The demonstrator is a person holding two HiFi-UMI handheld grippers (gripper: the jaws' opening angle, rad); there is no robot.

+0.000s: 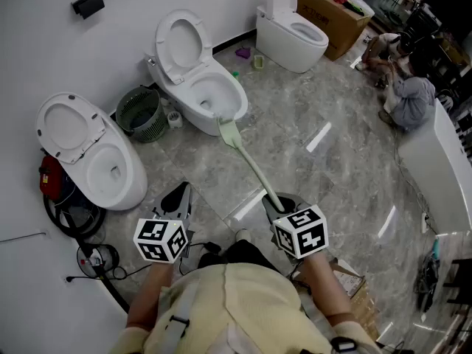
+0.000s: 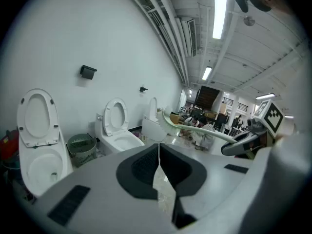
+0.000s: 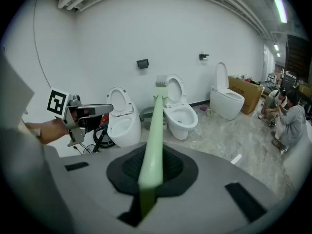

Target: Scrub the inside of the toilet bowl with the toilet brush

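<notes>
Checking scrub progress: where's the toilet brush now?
Head view, centre: the toilet brush is clamped in the right gripper, its head at the front rim of the middle toilet.

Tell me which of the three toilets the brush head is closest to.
The middle toilet: the brush head sits at its front rim; the other two stand well clear.

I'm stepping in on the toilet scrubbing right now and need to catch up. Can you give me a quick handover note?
Left gripper: fingers shut, empty.
Right gripper: shut on the toilet brush handle.
Brush head hangs at the front rim of the middle toilet, lid up, not down in the bowl.
Done: brush in hand, aimed. Left: lower it in, scrub the bowl's inside.
</notes>
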